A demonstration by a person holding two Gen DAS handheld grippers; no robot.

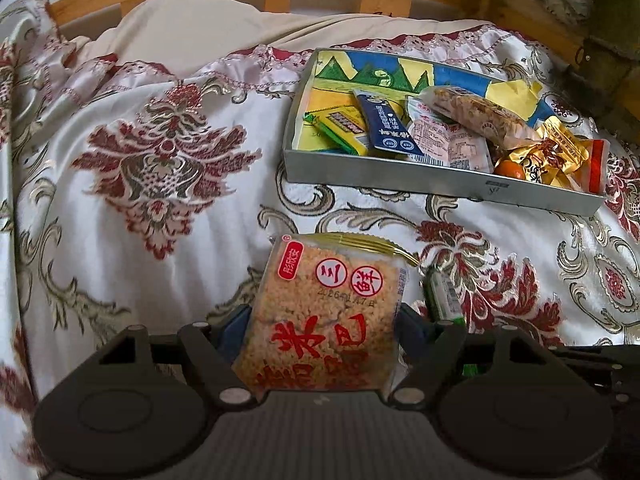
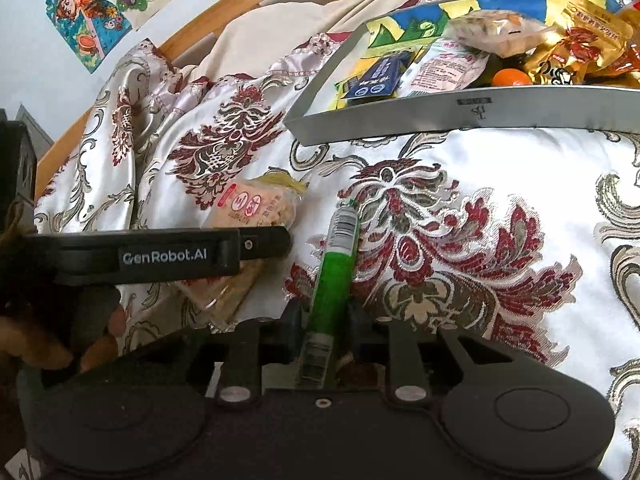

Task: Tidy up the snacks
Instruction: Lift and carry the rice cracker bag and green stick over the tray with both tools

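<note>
Left wrist view: on the patterned bedspread, the snack tray lies ahead. The left gripper clamps the rice-cracker packet between its jaws; the right gripper pinches the green stick packet, pointing trayward.

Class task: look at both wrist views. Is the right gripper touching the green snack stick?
Touching. The right wrist view shows the right gripper closed on the green snack stick, a pad pressing each side of it, no gap visible.
</note>
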